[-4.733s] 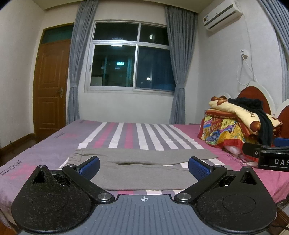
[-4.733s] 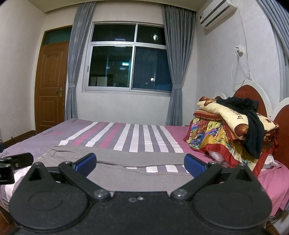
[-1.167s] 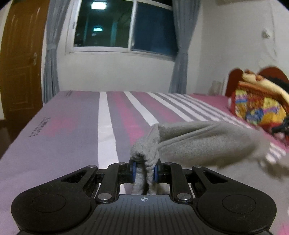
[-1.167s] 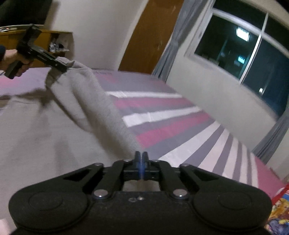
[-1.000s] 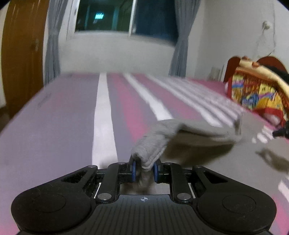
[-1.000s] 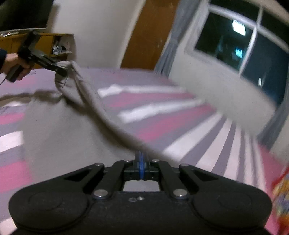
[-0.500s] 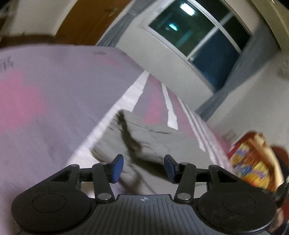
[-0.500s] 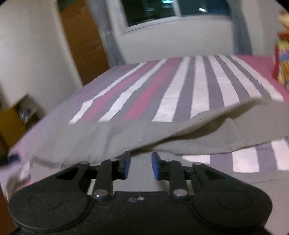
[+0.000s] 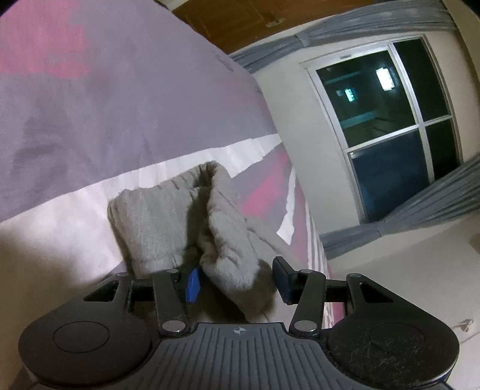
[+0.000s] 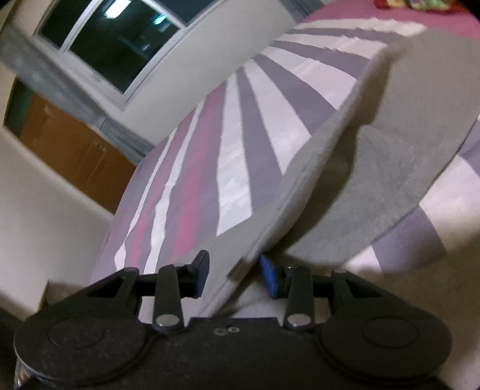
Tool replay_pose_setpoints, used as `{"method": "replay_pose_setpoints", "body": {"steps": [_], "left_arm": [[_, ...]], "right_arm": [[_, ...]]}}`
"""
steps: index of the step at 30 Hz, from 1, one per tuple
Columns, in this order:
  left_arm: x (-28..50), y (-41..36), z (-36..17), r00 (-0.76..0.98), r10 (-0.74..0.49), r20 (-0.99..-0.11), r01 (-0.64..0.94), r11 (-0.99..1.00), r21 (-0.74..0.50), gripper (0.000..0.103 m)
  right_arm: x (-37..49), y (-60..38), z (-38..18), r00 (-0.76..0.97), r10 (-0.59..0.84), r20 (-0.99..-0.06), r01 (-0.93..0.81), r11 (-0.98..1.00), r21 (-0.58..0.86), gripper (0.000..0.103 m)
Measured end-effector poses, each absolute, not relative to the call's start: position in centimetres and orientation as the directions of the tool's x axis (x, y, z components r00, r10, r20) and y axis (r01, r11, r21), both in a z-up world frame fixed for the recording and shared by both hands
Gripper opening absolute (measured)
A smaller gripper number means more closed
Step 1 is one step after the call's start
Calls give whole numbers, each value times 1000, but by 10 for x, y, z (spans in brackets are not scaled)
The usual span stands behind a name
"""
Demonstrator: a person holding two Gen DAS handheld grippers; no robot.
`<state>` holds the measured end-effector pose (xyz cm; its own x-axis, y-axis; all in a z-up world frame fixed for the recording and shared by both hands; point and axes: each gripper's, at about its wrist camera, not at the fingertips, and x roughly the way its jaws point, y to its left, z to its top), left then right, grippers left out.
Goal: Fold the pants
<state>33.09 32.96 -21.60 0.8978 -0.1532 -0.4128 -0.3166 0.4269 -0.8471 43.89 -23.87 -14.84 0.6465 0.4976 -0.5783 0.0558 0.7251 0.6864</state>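
Observation:
The grey pants [image 9: 168, 219] lie on the striped bed [image 9: 90, 105], one leg folded over the other. In the left wrist view the ribbed cuff ends bunch up between the fingers of my left gripper [image 9: 237, 280], which stands open around them. In the right wrist view the folded grey pants [image 10: 345, 186] spread away to the right, and their near edge rises between the fingers of my right gripper [image 10: 234, 274], which is open too. Both views are tilted.
The bed cover [image 10: 240, 135] has purple, pink and white stripes. A dark window [image 9: 387, 120] with grey curtains is on the far wall, and a brown door [image 10: 69, 144] is beside it. A bright patterned bundle [image 10: 414, 3] peeks in at the far top.
Both grippers held the pants shut a second ago, carried one leg over the other, then opened. Since half a second ago both have dropped closer to the fabric and tilted.

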Motion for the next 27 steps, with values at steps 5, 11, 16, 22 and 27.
{"method": "replay_pose_setpoints", "body": {"steps": [5, 11, 16, 22, 27], "left_arm": [[343, 333, -220, 892, -128, -432, -344, 428, -836, 22], [353, 353, -196, 900, -172, -400, -271, 499, -823, 19], [354, 375, -167, 889, -258, -380, -173, 579, -797, 19], [350, 389, -202, 762, -265, -591, -298, 667, -683, 19], [324, 383, -199, 811, -251, -528, -280, 627, -727, 37]], "right_arm": [[446, -240, -142, 636, 464, -616, 62, 766, 640, 6], [396, -249, -90, 722, 473, -505, -102, 795, 598, 5], [305, -262, -62, 751, 490, -443, -179, 796, 578, 5], [268, -256, -132, 642, 458, -615, -11, 807, 590, 7], [265, -274, -142, 651, 448, -612, 79, 762, 643, 26]]}}
